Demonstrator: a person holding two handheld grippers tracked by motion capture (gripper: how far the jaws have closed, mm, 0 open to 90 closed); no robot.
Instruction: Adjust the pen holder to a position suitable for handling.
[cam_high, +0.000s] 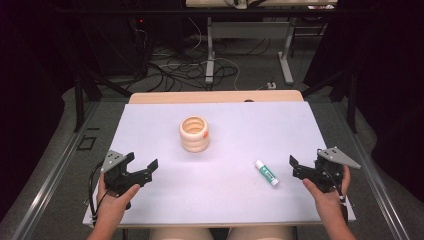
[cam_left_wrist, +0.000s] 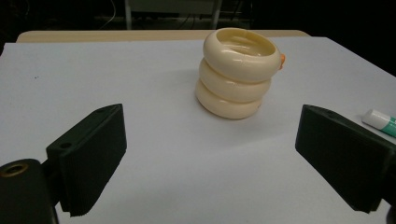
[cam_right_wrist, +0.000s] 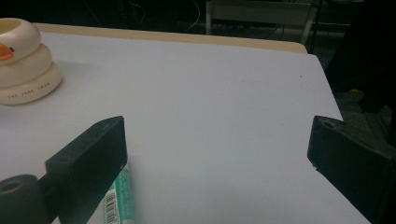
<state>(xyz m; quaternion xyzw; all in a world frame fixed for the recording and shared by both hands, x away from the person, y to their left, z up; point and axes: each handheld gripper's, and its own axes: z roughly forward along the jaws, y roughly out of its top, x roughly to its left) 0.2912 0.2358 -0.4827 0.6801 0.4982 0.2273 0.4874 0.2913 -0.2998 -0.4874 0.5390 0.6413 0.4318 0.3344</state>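
1. The right gripper (cam_high: 301, 168) has its jaws wide apart with nothing in them. The glue stick (cam_high: 266, 173) lies flat on the tabletop (cam_high: 150, 125), just beside those jaws.
2. The left gripper (cam_high: 141, 168) is let go too, jaws wide and bare. The ringed cup (cam_high: 194, 133) stands well ahead of it.
3. I think the stick comes first. Slide one jaw to each long side, low down, then squeeze at the middle so it does not roll.
4. The right gripper view shows the stick's barcode (cam_right_wrist: 110, 205) and small letters on the cup. The high view shows both hands together.
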